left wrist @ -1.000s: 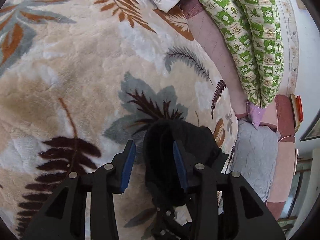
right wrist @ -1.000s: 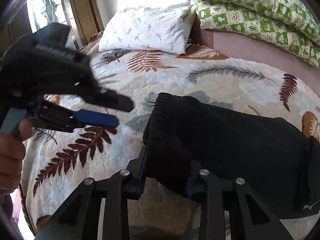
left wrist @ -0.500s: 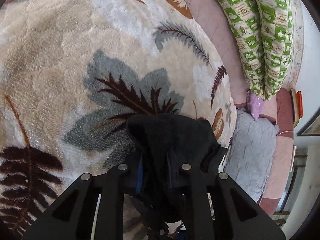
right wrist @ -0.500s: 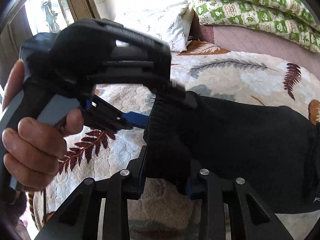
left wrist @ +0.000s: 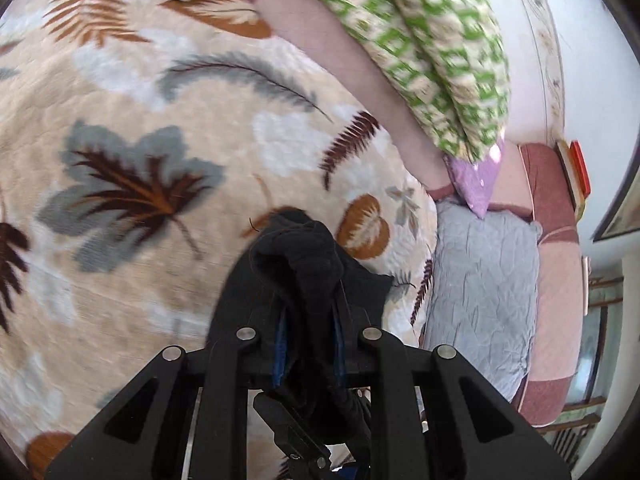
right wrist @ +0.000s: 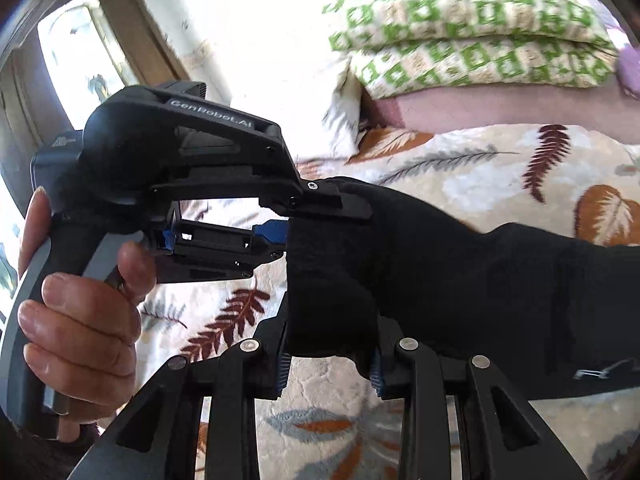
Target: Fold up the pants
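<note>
Pants-folding tip: with both tools pinching the same end, lift them together and level so the fold comes over straight. Left tool (left wrist: 308, 344) has just closed on a bunched corner of the black knit pants (right wrist: 460, 272), right tool (right wrist: 330, 364) clamps the ribbed edge beside it. Pants look thick and soft, raised at this end, the rest trailing onto the cream leaf-print plush blanket (left wrist: 120, 100) on the bed.

Black left gripper (right wrist: 316, 216), "GenRobot.AI" lettering, grey handle, blue pads, silver screws.
</note>
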The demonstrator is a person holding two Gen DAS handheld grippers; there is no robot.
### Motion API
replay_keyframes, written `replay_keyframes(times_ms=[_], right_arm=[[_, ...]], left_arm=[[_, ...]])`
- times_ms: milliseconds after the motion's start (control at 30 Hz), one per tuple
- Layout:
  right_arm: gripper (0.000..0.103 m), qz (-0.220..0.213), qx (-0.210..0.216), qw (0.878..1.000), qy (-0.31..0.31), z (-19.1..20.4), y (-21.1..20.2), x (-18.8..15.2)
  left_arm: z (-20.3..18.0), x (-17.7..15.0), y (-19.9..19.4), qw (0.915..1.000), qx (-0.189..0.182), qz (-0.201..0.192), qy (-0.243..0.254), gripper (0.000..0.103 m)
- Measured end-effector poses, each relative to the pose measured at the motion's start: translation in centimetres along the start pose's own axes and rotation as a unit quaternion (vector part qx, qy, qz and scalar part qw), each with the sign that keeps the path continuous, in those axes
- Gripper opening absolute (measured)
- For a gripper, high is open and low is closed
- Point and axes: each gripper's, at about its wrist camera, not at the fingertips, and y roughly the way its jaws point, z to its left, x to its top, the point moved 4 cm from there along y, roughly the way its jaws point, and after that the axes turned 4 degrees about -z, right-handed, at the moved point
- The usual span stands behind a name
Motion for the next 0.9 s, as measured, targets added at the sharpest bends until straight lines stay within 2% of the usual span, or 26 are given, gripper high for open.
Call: replay_keyframes(times_ms=[167,300,400,600,733,900], right_arm=[[0.031,-0.037,-0.001,0.997,0.07,-5.5,-4.7,1.1],[0.031,-0.059,-0.007,0.988,0.139,-11.4,-7.7,0.9],[0.031,-0.071,-0.01,0.98,0.188,-15.7,-9.1,-0.1],[0.032,-0.082,-0.018,0.962,0.26,-22.4,-10.9,-2.6],[0.032,-0.087,-0.002,0.95,0.301,-25.2,-11.0,-4.2],[0.034,-0.102,0.034,0.931,0.35,-26.8,-11.9,-5.0]], left_arm=[[-6.2,-2.0,5.5,0.9986,0.021,0.023,0.043,0.016],[-10.3,-3.6,11.3,0.9945,0.048,0.047,0.081,0.016],[-12.2,-4.8,15.0,0.9899,0.07,0.064,0.106,0.016],[-12.9,-6.3,20.3,0.978,0.131,0.08,0.142,0.017],[-13.9,-6.5,21.0,0.9721,0.142,0.089,0.164,0.026],[-16.0,-6.5,18.5,0.9739,0.104,0.098,0.176,0.029]])
